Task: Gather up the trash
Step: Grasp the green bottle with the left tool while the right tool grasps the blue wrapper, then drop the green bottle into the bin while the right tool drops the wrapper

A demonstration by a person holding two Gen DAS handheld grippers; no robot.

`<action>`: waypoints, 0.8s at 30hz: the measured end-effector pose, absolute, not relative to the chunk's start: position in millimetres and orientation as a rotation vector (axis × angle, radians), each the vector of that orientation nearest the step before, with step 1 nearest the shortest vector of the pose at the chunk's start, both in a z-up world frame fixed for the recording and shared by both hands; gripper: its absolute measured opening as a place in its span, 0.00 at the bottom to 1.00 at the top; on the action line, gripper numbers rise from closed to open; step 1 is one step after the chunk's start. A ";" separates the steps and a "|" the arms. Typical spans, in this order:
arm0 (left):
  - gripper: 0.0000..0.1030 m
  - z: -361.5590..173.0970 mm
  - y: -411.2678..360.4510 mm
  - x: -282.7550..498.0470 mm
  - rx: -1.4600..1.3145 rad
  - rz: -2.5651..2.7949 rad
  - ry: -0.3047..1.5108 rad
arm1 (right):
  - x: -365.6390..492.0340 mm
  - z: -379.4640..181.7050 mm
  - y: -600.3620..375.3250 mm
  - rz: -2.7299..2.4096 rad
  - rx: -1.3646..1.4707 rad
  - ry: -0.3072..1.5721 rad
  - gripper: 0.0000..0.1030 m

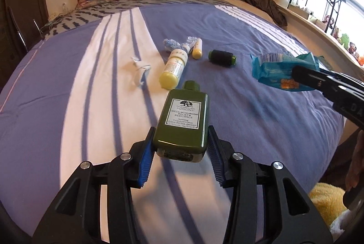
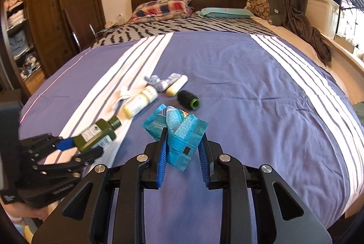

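Observation:
My left gripper (image 1: 181, 141) is shut on the base of a dark green lotion bottle (image 1: 184, 116) and holds it above the bed; it also shows in the right wrist view (image 2: 95, 135). My right gripper (image 2: 183, 143) is shut on a crumpled blue wrapper (image 2: 179, 130), which also shows in the left wrist view (image 1: 279, 68). On the bedspread lie a large yellow-capped bottle (image 1: 174, 68), a small yellow tube (image 1: 197, 48), a black spool with green ends (image 1: 222, 57), a crumpled white tissue (image 1: 140, 71) and a blue-white sock (image 1: 175, 44).
The bed (image 2: 250, 84) has a purple and white striped cover, pillows (image 2: 163, 8) and a dark headboard. A brown wardrobe (image 2: 59, 11) stands left. A curtain (image 2: 293, 5) and window ledge with a rack are on the right. A yellow fluffy thing (image 1: 327, 200) lies by the bed.

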State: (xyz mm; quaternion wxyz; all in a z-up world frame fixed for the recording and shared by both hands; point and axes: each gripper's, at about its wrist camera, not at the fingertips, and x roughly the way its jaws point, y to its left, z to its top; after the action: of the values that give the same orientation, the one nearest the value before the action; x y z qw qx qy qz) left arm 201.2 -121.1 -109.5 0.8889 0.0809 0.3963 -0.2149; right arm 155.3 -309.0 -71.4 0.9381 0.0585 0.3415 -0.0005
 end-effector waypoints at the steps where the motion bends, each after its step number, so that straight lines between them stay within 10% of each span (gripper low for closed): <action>1: 0.41 -104.6 -115.4 192.1 0.169 -0.441 0.808 | 149.3 -69.9 -306.4 0.004 0.118 0.693 0.25; 24: 0.41 -96.3 -30.4 14.5 0.134 -0.469 0.739 | -15.5 -78.1 -259.4 0.117 0.080 0.657 0.25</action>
State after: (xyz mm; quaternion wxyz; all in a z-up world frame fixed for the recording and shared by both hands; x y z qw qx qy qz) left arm 14.5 -30.4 -96.3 0.9035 0.0650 0.3576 -0.2271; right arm -15.5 -259.4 -78.1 0.9441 0.0391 0.3223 0.0575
